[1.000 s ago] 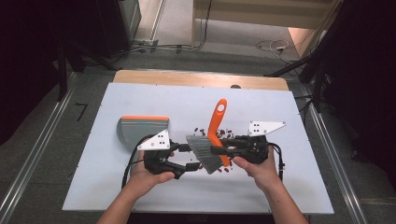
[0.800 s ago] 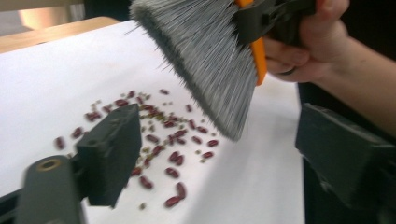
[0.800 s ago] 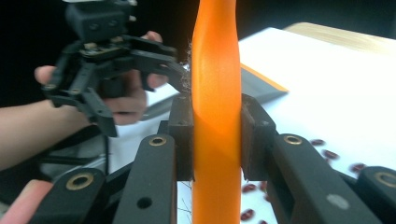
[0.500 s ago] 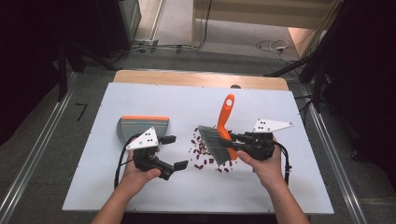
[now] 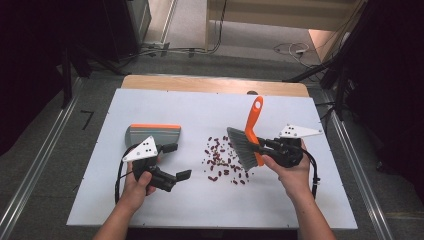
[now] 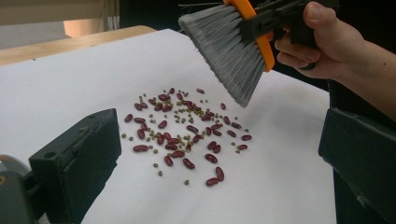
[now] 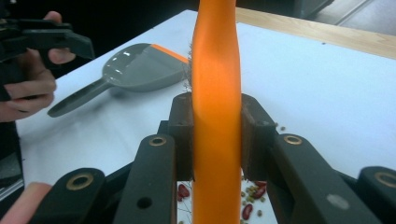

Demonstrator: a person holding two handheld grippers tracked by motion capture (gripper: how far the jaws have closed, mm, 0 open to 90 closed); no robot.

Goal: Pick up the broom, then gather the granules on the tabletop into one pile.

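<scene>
A hand brush (image 5: 251, 131) with an orange handle and grey bristles hangs just right of a scatter of red and small green beans (image 5: 222, 162) on the white table. My right gripper (image 5: 260, 145) is shut on the handle (image 7: 217, 126), with the bristles (image 6: 229, 46) pointing down and left over the beans (image 6: 187, 130). My left gripper (image 5: 177, 161) sits low at the left, open; its jaws have just been opening and nothing is between them (image 6: 219, 135). A grey dustpan (image 5: 152, 134) with an orange edge lies flat behind the left gripper, also seen as the dustpan (image 7: 135, 70) in the right gripper view.
The white tabletop (image 5: 150, 210) has a wooden strip (image 5: 215, 84) along its far edge. Dark floor and metal rails run down both sides. A black cable (image 5: 314, 170) loops off the right gripper near the person's wrist.
The two grippers were together at the brush; the left one has pulled away leftward with wider jaws. The right one has carried the brush rightward, uncovering the beans.
</scene>
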